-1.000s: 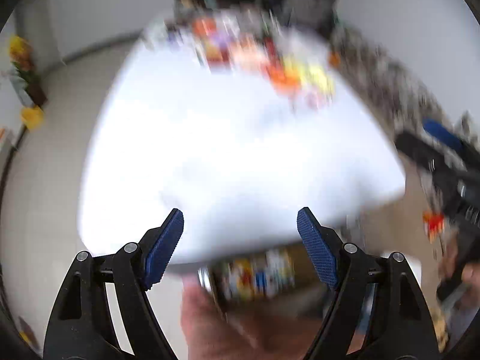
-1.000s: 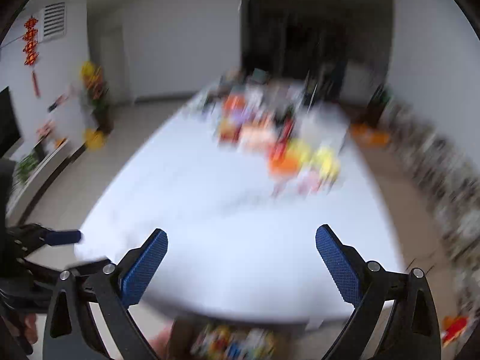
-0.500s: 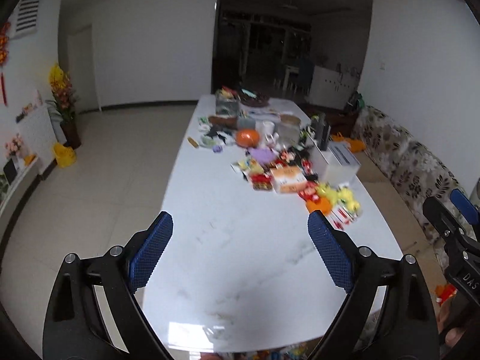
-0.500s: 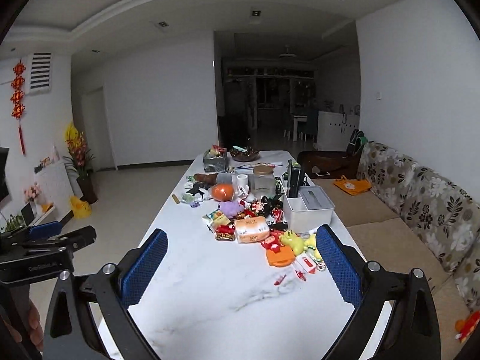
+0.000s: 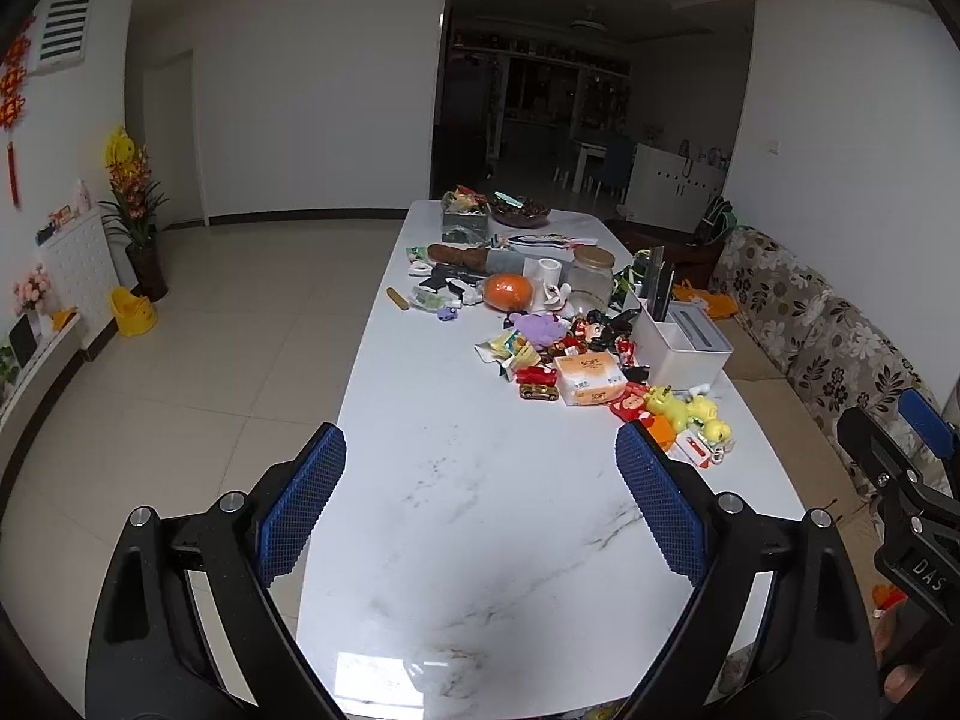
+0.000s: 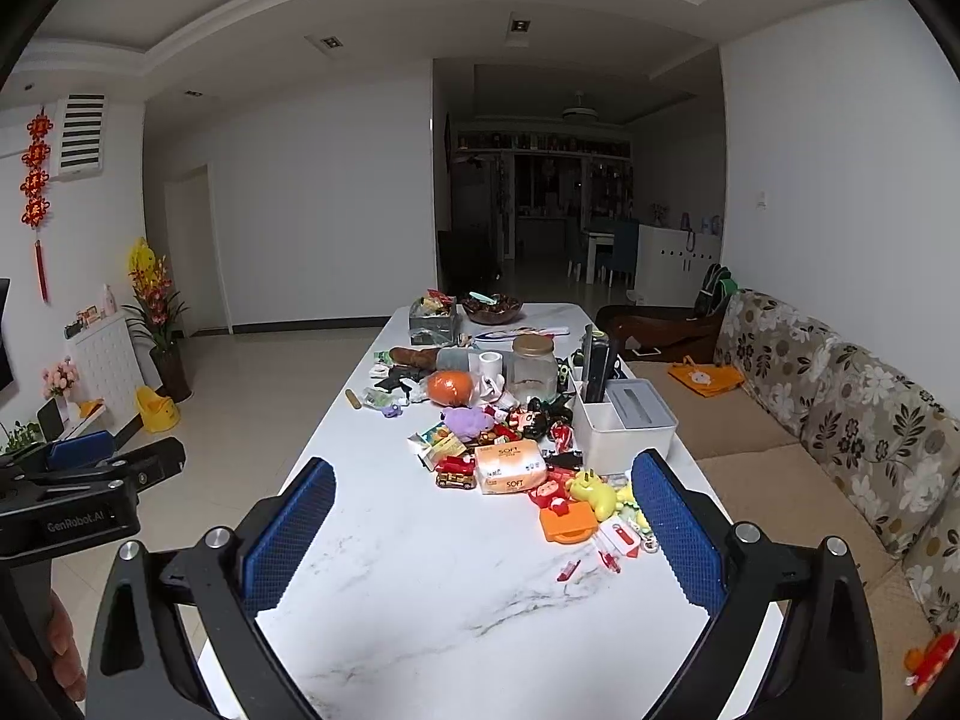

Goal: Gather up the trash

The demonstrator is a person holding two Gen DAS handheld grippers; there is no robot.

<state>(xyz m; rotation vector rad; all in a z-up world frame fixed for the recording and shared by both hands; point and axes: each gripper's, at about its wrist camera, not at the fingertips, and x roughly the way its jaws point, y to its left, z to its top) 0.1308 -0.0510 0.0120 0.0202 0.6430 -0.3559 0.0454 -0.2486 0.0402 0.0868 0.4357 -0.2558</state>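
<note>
- Left gripper [image 5: 480, 504]: raised from low at the near table edge to a clear look down the white marble table [image 5: 480, 540]; motion blur gone, view steady.
- Jaws just been opening; blue pads [image 5: 303, 504] now spread wide, nothing between them, only bare tabletop.
- A hand and a printed packet seen under the jaws a second ago, gone from the left view now; where the packet went, cannot tell.
- Right gripper [image 6: 480, 534]: likewise lifted, now aimed along the table; fingers wide apart, empty, about as wide as before.
- Meaning for task: looks like a reset, both tools free and ready for a pick; nothing collected in view, no bin in view.
- Trash candidates: all in the clutter pile [image 5: 576, 354] on the far and right-hand part of the table, well apart from both grippers; near half of table bare.
- Pile left to right: small tan stick [image 5: 396, 298] alone near the left edge, crumpled wrappers [image 5: 510, 351] beside a purple plush [image 5: 540, 327], orange ball [image 5: 509, 291], orange tissue pack [image 5: 588, 378] marked SOFT, glass jar [image 5: 592, 276], white box [image 5: 684, 348] at the right edge.
- Nearest bits: yellow toy [image 6: 594, 495], orange piece [image 6: 567, 525], small red-and-white items [image 6: 615, 540] just beside the right gripper's right pad in its view.
- Wrappers light, crinkly, mixed among toys; likely fiddly to pinch singly.
- Which items count as trash: not certain from here.
</note>
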